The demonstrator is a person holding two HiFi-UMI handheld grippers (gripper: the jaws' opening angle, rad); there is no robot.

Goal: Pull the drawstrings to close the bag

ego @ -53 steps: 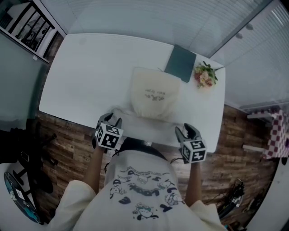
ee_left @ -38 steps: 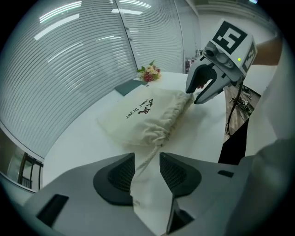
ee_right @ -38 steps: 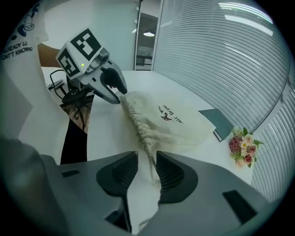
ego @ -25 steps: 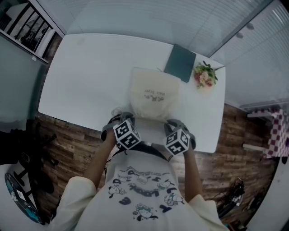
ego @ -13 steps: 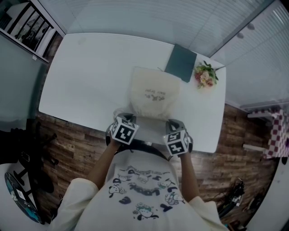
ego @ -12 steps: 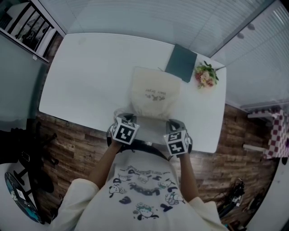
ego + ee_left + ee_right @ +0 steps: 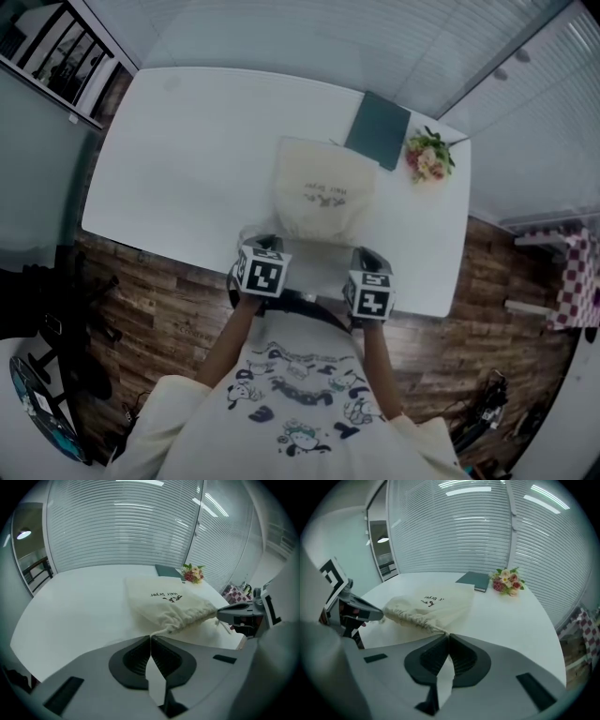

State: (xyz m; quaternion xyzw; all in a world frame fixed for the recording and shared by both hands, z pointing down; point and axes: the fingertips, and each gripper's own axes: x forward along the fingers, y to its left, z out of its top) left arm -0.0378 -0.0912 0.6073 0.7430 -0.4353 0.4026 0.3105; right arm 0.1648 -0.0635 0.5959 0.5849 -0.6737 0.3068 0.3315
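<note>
A cream drawstring bag (image 7: pixel 323 192) with dark print lies on the white table (image 7: pixel 187 159), its gathered mouth toward the near edge. My left gripper (image 7: pixel 259 246) is at the mouth's left end. In the left gripper view its jaws are shut on a thin drawstring (image 7: pixel 157 631) that runs from the puckered mouth (image 7: pixel 187 618). My right gripper (image 7: pixel 367 259) is at the mouth's right end, shut on the other drawstring (image 7: pixel 440 631) where the gathered cloth (image 7: pixel 412 616) reaches its tips. Each gripper sees the other across the bag: the right gripper (image 7: pixel 236 613), the left gripper (image 7: pixel 358 610).
A dark green book (image 7: pixel 378 129) lies just beyond the bag at the back right. A small bunch of pink flowers (image 7: pixel 429 157) sits beside it near the right edge. Both grippers hang over the table's near edge (image 7: pixel 309 281), with wood floor below.
Both grippers came in from the table's near corners to the bag's mouth, then rolled so their marker cubes turned. The right one has since shifted slightly right.
</note>
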